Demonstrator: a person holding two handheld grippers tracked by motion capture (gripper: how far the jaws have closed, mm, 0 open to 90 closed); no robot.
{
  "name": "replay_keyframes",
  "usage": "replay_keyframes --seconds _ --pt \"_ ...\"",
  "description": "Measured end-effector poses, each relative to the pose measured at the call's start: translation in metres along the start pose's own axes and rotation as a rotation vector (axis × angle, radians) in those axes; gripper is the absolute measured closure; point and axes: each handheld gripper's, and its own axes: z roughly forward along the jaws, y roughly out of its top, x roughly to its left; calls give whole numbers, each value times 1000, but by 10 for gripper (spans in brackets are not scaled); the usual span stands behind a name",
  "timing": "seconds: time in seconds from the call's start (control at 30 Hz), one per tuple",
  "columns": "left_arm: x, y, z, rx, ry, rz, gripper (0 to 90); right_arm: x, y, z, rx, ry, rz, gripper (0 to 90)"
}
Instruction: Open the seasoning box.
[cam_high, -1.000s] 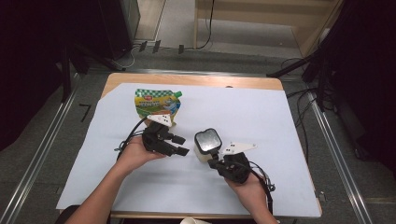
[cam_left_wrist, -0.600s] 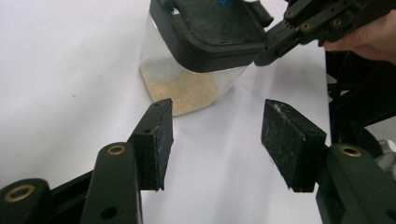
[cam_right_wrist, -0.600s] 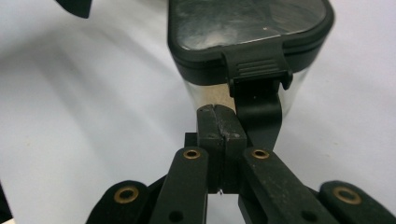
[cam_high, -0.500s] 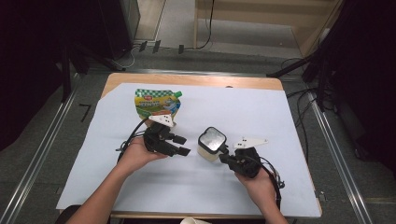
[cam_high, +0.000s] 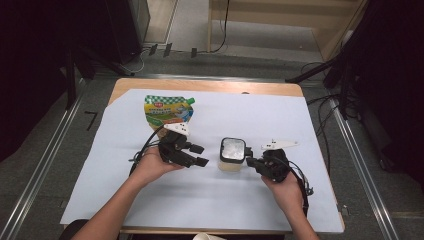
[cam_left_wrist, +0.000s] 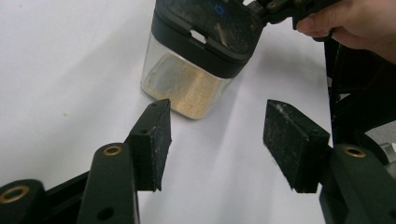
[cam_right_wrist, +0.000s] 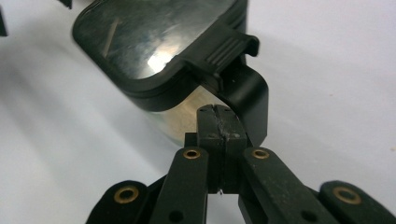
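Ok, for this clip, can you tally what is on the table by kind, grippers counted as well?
Clear jars with a black lid: 1, the jar, part-filled with tan granules
Green printed pouches: 1, the pouch, lying flat
Handheld grippers: 2, the left gripper with jaws apart, the right gripper shut by the jar's clasp
White table covers: 1, the sheet
Total: 5

The jar (cam_high: 232, 154) stands on the sheet (cam_high: 310, 125), which lies on the table (cam_high: 200, 85). The pouch (cam_high: 167, 110) lies flat behind and to the left of the jar, well apart from it. The left gripper (cam_high: 199, 155) is just left of the jar, the right gripper (cam_high: 251, 162) at its right side. The jar holds powder (cam_left_wrist: 187, 88) at its bottom.
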Motion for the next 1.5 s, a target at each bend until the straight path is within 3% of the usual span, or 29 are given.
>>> replay_keyframes --seconds 0.1,0.23,0.27,0.37,0.47,0.6,0.77,0.87,1.1,1.23,1.5 --pt "-1 3 4 8 -5 11 421 -4 0 -1 -2 -8 10 900" --pt "1 10 7 14 -24 -11 423 -13 2 0 0 -28 27 900" --pt "0 12 8 -11 -27 -3 415 -14 2 -1 -6 -23 36 900" --pt "-1 14 10 -13 -20 5 351 -14 3 -7 -22 -19 39 900" --pt "2 21 16 -10 -40 16 308 -18 3 -15 -42 -46 47 900" --pt "4 27 22 -11 -36 39 307 -24 4 -14 -50 -55 83 900" --pt "11 29 29 -36 -44 6 302 -31 9 3 -34 -89 106 900" --pt "11 29 29 -31 -42 18 289 -30 11 12 -15 -133 80 900" --pt "11 27 32 -35 -39 26 265 -31 15 23 -17 -157 75 900" --pt "9 24 36 -29 -40 32 197 -29 14 28 -1 -151 67 900" --pt "7 19 45 -8 -30 46 172 -20 15 32 7 -129 55 900"
